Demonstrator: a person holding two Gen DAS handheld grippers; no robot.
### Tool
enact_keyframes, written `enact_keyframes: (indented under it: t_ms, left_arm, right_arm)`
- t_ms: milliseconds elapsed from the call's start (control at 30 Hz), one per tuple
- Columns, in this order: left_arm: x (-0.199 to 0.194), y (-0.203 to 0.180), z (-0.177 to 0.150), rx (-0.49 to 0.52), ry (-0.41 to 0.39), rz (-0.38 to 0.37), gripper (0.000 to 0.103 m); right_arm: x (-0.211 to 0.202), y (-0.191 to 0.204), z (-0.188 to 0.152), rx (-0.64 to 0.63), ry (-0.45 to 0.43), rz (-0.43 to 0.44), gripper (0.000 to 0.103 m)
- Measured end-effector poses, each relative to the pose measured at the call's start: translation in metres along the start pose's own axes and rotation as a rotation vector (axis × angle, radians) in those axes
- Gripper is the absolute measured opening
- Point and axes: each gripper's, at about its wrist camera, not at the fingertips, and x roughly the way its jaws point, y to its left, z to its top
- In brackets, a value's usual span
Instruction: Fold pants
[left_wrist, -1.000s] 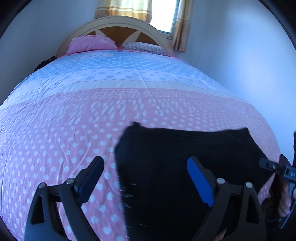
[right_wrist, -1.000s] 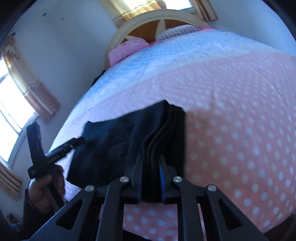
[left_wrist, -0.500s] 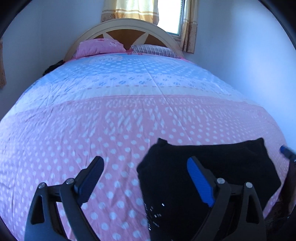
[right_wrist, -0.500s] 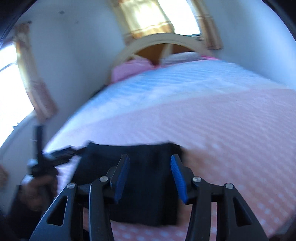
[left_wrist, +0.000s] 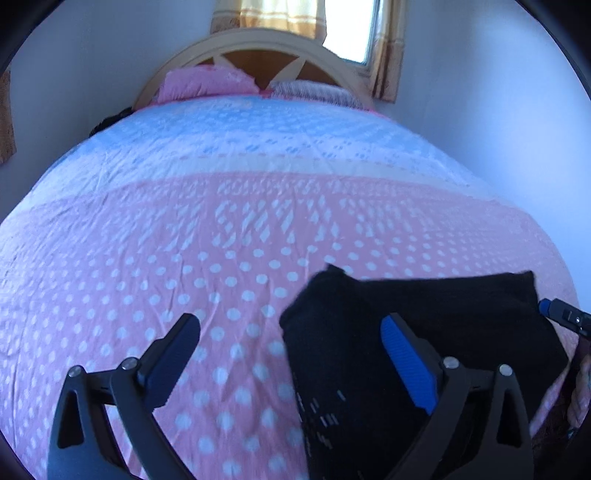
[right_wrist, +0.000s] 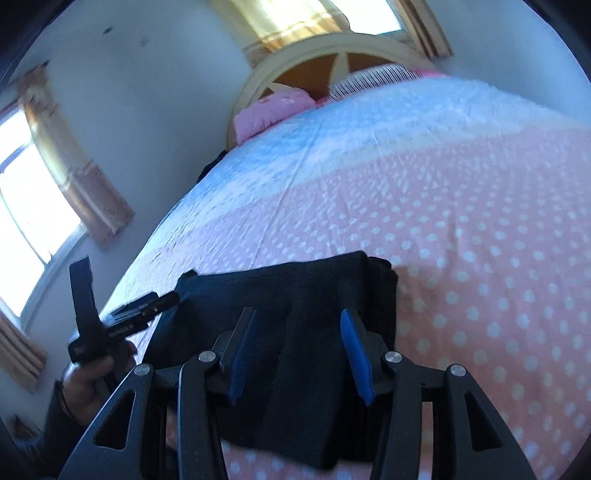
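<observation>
Your right tongs (right_wrist: 299, 354) hang open right over the folded pants (right_wrist: 295, 295), which lie on the pink end of the bed (right_wrist: 480, 240) by its near edge, long axis crosswise to those tongs. Your left tongs (left_wrist: 291, 354), open and empty too, have the pants (left_wrist: 424, 317) off to their right, so the right hand is nearer. Count one pants bundle, two tongs, two pillows.
</observation>
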Motion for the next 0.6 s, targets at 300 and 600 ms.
enact_keyframes:
  t_ms: [300, 600]
  left_arm:
    - [-0.030, -0.034, -0.028, 0.103, -0.013, -0.038, 0.101]
    - [-0.017, -0.041, -0.039, 0.109, 0.033, -0.044, 0.101]
  right_arm:
    - [-0.021, 0.026, -0.042, -0.214, 0.079, -0.025, 0.048]
    - [-0.005, 0.013, -0.044, -0.217, 0.114, -0.106, 0.028]
